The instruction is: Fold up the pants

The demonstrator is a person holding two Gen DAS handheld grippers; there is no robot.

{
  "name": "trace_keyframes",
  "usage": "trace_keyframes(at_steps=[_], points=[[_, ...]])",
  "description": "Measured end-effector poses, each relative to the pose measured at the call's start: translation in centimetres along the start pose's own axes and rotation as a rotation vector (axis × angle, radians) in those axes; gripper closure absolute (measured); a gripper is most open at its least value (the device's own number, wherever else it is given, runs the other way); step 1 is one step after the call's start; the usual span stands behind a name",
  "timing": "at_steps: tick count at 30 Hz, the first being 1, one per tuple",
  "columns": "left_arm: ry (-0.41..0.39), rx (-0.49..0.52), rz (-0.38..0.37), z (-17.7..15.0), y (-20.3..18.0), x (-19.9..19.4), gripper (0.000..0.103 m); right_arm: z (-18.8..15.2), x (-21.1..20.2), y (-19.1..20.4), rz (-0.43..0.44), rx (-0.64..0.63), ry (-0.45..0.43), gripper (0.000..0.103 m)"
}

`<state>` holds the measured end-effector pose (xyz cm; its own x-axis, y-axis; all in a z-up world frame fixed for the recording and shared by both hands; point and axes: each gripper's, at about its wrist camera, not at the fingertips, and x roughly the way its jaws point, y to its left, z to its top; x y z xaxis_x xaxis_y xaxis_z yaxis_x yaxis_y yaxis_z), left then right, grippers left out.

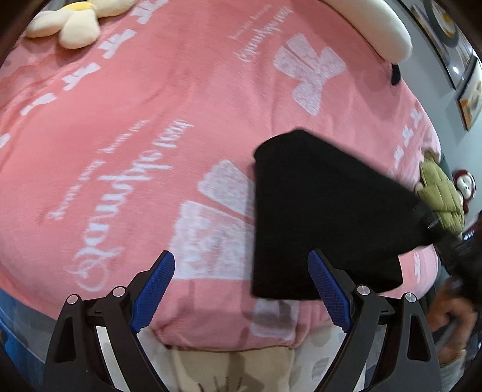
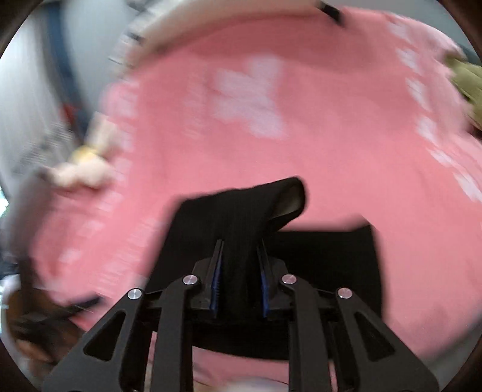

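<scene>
The pants [image 1: 316, 217] lie folded on the blanket [image 1: 150, 135] near the bed's front edge, toward its right side. The left hand-held gripper [image 1: 241, 289] hangs over that edge, just left of the pants. A flower-shaped cushion [image 1: 72, 24] sits far back on the left; a padded jacket [image 1: 439, 196] lies at the right edge, just beyond the pants.

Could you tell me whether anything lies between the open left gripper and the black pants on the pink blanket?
Nothing visible does: the left gripper is open, with only pink blanket before the pants; the right gripper already grips them.
</scene>
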<state>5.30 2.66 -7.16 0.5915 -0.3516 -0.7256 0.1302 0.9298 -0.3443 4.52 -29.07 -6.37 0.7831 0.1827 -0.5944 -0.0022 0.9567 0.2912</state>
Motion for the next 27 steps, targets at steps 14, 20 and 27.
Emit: trace_keyframes(at_steps=[14,20,27], points=[[0.142,-0.073,-0.056,1.9,-3.0,9.2,0.016,-1.7,4.8,-6.5,0.025,0.180,0.119,0.051],[0.175,-0.117,-0.190,1.9,-2.5,11.5,0.037,-1.3,3.7,-7.5,-0.016,0.167,0.064,0.040],[0.169,-0.165,-0.301,2.0,-0.8,11.5,0.075,-2.5,4.6,-10.6,-0.100,0.228,0.117,0.069]])
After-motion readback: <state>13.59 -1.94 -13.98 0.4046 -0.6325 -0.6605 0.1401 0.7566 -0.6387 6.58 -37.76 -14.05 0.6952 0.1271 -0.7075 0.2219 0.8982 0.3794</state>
